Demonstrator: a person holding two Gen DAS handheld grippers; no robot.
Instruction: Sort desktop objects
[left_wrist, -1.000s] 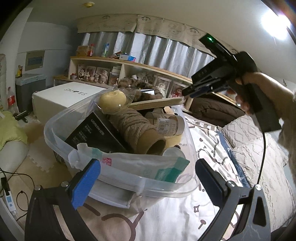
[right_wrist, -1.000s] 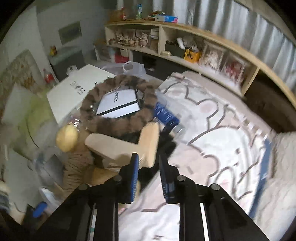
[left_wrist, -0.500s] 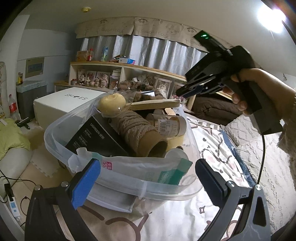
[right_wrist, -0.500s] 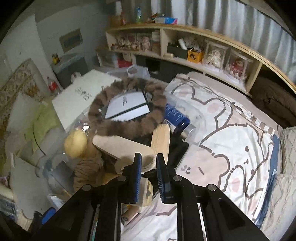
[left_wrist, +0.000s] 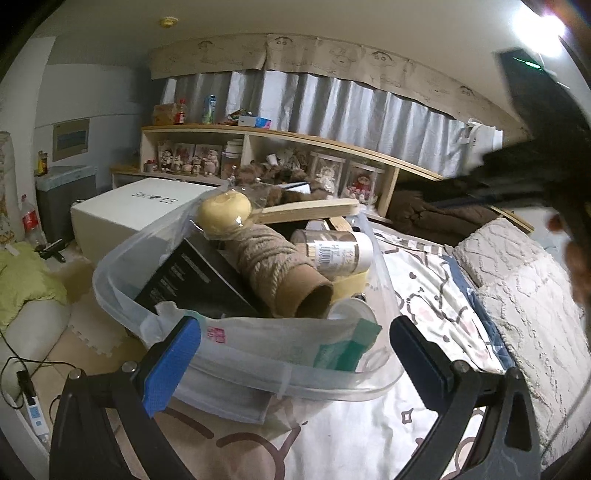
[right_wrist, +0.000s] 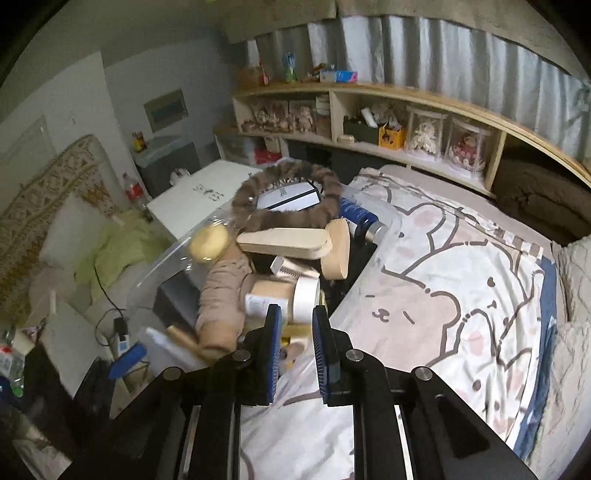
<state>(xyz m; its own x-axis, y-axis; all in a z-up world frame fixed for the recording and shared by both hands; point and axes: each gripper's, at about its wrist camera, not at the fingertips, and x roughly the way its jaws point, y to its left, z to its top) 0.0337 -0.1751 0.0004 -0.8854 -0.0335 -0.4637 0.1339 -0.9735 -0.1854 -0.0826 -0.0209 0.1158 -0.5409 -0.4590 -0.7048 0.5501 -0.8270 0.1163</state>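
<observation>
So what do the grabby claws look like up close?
Both are black frames with silver screws. The left gripper has a bright blue pad on one finger and a plain black finger opposite. The right gripper has two blue ridged pads. A small green light glows on its blurry black body in the left view.

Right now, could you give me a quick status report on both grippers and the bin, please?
Left gripper open, straddling the clear bin's near rim. Right gripper nearly closed, empty, above the white-capped jar. Bin heaped; wooden piece on top.

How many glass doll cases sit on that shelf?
2: cases side by side at the shelf's right end, one left of the other. More may be hidden.
</observation>
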